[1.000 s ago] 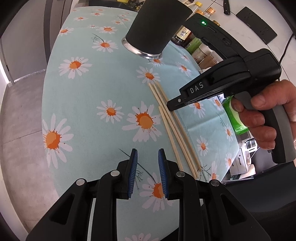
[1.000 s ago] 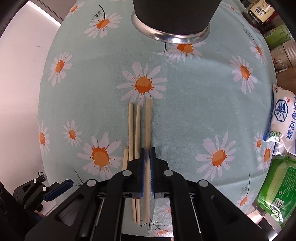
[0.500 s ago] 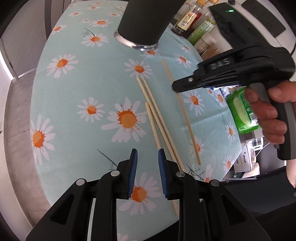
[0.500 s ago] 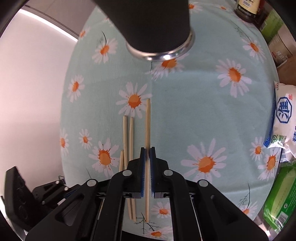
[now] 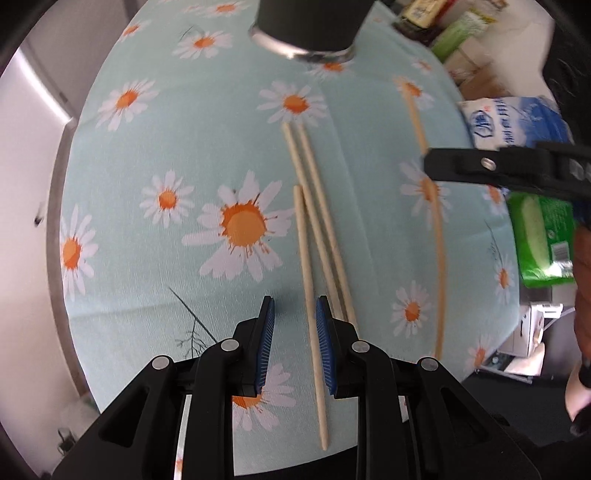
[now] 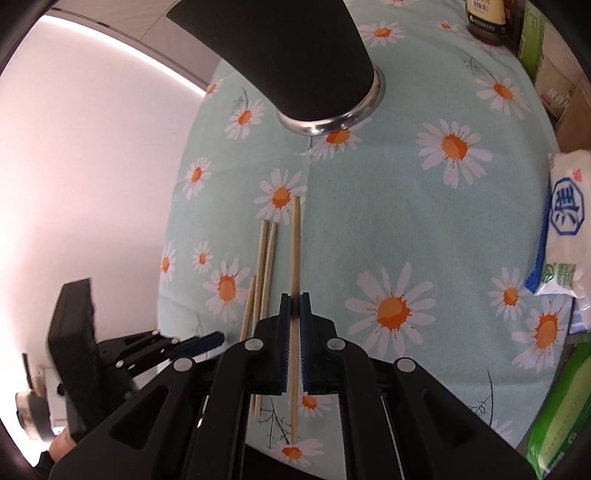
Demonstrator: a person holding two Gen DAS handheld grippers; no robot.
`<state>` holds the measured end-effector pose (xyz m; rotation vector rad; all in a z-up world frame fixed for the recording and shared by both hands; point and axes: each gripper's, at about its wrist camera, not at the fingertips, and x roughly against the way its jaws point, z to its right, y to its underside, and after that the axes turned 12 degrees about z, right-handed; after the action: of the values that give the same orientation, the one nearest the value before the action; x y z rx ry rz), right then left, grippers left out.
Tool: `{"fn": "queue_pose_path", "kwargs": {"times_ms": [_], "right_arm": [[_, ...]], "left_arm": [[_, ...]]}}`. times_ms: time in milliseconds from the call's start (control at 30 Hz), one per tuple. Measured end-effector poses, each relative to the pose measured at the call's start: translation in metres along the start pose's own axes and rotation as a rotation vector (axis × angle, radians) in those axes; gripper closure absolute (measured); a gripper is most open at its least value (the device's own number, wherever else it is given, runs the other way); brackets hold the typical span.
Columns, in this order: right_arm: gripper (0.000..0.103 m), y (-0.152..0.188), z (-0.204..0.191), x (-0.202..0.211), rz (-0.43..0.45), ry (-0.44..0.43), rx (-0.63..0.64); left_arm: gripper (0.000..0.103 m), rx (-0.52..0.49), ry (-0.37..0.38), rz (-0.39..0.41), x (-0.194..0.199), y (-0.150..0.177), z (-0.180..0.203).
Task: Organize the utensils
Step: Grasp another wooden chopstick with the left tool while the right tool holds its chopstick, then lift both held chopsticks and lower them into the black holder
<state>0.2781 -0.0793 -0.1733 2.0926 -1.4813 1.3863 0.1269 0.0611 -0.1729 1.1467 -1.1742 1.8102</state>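
Observation:
My right gripper (image 6: pixel 294 308) is shut on one wooden chopstick (image 6: pixel 295 243) and holds it above the daisy tablecloth; the same held chopstick (image 5: pixel 428 192) shows at the right of the left wrist view. Three more chopsticks (image 5: pixel 314 206) lie on the cloth, also seen in the right wrist view (image 6: pixel 263 266). My left gripper (image 5: pixel 293 325) is open, low over their near ends, with the shortest-reaching chopstick (image 5: pixel 309 295) between its jaws. A black holder with a steel rim (image 5: pixel 310 33) stands at the far side, also in the right wrist view (image 6: pixel 295 55).
The round table's daisy cloth (image 5: pixel 166 147) drops off at the left and near edges. A salt bag (image 5: pixel 517 122) and a green packet (image 5: pixel 543 236) lie off the right side. Bottles and boxes (image 6: pixel 491 18) stand at the far right.
My right gripper has lifted its chopstick off the pile and carried it up and to the right. My left gripper has moved right, over the near ends of the three lying chopsticks.

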Motion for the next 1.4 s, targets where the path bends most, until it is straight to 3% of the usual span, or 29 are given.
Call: {"fn": "queue_pose_path", "kwargs": {"times_ms": [233,333,733,1067,1233,1400], "right_arm": [[0.098,0.003,0.007,0.003,-0.021,-0.058,0.010],[0.098,0.001,0.008,0.000,-0.030,-0.075,0.015],[0.097,0.001,0.009,-0.005,-0.056,-0.108,-0.012],[0.098,-0.003,-0.007,0.001,0.006,-0.032,-0.013],[0.097,-0.009,-0.018,0.008,0.050,0.007,-0.019],[0.097,-0.016,-0.031,0.014,0.113,0.049,-0.024]], "left_arm": [[0.082,0.003,-0.086,-0.023,-0.006,-0.003,0.013],[0.099,-0.001,-0.108,-0.032,-0.010,-0.007,0.020],[0.099,0.058,-0.128,-0.021,-0.012,-0.016,0.034],[0.099,0.066,-0.039,0.080,0.024,-0.014,-0.002],[0.099,0.083,0.031,0.147,0.046,-0.023,-0.026],[0.099,0.104,0.149,0.244,0.066,-0.036,-0.040]]}}
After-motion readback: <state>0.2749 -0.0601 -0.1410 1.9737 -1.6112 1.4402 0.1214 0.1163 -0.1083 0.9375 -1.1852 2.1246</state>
